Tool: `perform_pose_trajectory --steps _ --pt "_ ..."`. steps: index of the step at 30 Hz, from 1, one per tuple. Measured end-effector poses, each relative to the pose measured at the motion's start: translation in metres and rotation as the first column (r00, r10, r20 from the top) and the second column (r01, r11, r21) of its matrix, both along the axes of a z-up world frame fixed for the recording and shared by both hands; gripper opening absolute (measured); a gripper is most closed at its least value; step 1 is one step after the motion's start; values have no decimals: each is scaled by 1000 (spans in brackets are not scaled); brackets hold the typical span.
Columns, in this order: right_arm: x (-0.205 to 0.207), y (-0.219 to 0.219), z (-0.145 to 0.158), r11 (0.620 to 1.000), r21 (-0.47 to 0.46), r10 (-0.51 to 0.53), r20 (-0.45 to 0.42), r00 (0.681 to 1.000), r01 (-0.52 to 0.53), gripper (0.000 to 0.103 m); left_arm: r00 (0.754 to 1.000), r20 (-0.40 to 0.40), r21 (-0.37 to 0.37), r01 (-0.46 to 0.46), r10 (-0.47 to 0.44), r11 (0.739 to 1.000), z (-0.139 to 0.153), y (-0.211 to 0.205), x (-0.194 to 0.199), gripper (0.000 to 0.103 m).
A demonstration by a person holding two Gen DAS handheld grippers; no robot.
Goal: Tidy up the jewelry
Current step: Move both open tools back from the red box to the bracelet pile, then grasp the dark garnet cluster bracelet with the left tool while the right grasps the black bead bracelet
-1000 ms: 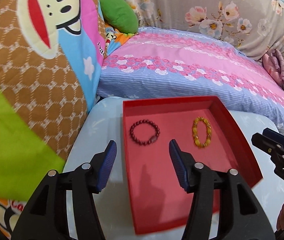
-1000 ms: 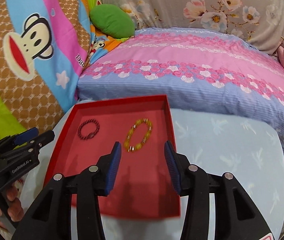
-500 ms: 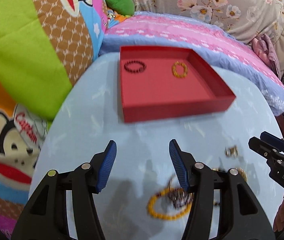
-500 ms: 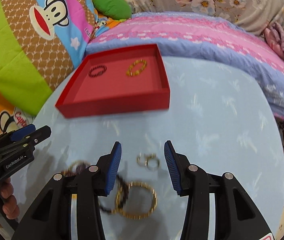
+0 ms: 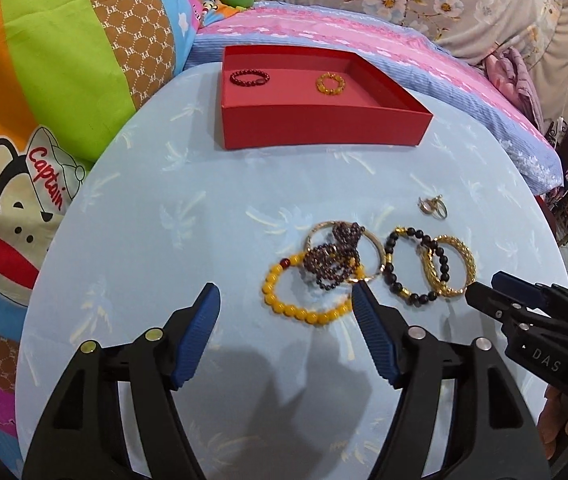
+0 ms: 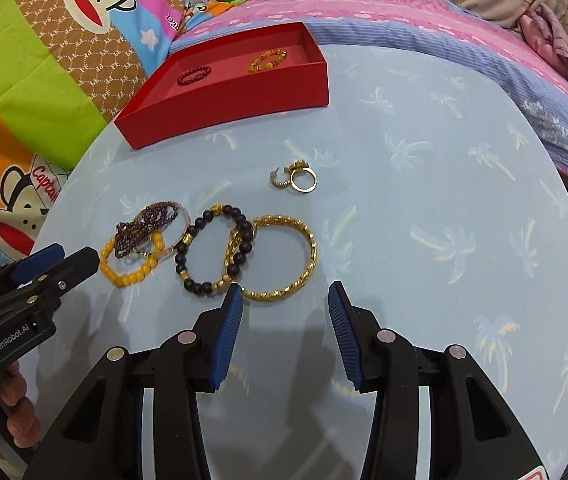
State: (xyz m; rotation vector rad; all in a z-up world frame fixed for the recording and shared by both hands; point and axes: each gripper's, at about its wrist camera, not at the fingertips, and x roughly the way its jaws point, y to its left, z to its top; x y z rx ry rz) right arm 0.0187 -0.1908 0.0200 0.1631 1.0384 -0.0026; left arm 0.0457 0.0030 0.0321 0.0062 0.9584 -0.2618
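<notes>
A red tray (image 5: 324,128) at the table's far side holds a dark red bracelet (image 5: 248,78) and an amber bracelet (image 5: 330,83). Nearer lies a loose heap: a yellow bead bracelet (image 5: 304,308), a purple bead strand (image 5: 334,260), a black bead bracelet (image 5: 394,276), a gold bangle (image 5: 454,268) and small rings (image 5: 432,206). My left gripper (image 5: 284,296) hovers just short of the yellow bracelet, its jaws opening and holding nothing. My right gripper (image 6: 286,292) stands open and empty just before the gold bangle (image 6: 312,248).
The round table (image 6: 444,200) has a pale blue palm-print cover. A cartoon-print blanket (image 5: 63,80) crowds its left edge and a pink and blue pillow (image 5: 424,52) lies behind the tray. A hand (image 6: 15,420) holds the left gripper's handle.
Both grippers drew back from over the red tray and sank toward the loose jewelry near the table's front. The left jaws spread wider.
</notes>
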Motion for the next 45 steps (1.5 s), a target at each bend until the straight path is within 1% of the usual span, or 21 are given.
perform_pose_trajectory --steps 6,10,14,16,18,19,21,22,23,29,35,36,37,39,40,42,45 --pt "6 9 3 999 25 31 11 999 -32 44 1000 1 2 4 -4 1000 0 -5 -1 65" --pt "18 16 2 999 27 44 15 999 -44 41 1000 2 13 -2 2 1000 -1 -5 0 65" --pt "27 20 -5 999 27 43 0 999 -43 35 1000 -8 11 -14 14 1000 -3 -2 2 65" --pt "30 19 -8 999 34 36 -10 999 -35 35 1000 -5 10 -15 15 1000 -3 -1 3 65" --pt "32 18 -12 998 49 33 -20 999 -32 32 1000 -1 8 -12 12 1000 -3 -2 4 65" --pt "33 17 -13 998 57 35 -25 999 -34 26 1000 -1 6 -8 8 1000 -3 -2 5 65" --pt "33 18 -15 997 58 46 -23 999 -45 20 1000 -3 3 0 0 1000 -4 -4 6 65" --pt "33 19 -15 997 60 53 -22 998 -52 12 1000 -5 2 4 -4 1000 -5 -5 7 65" --pt "33 19 -15 996 64 57 -24 998 -55 8 1000 -6 2 10 -10 1000 -5 -7 8 65" --pt "26 13 -7 996 80 44 0 999 -44 8 999 8 8 38 -38 999 -6 -14 17 64" --pt "20 7 1 994 100 33 12 999 -34 8 997 -30 -14 71 -71 997 -16 -23 29 46" --pt "20 6 2 994 102 33 13 999 -34 8 996 -33 -18 81 -81 997 -17 -25 30 40" --pt "20 6 3 994 104 33 13 999 -34 8 995 -35 -23 89 -90 996 -17 -27 30 32" --pt "20 6 4 994 108 32 15 999 -34 8 993 -41 -28 107 -108 994 -17 -30 29 24" --pt "20 5 4 993 109 33 16 999 -34 8 993 -38 -28 113 -114 993 -17 -31 28 16" --pt "19 6 6 993 112 34 20 999 -36 8 991 -37 -46 130 -132 990 -14 -31 26 5" --pt "18 6 11 992 117 38 30 999 -42 8 990 -36 -69 133 -136 989 -8 -29 24 3"
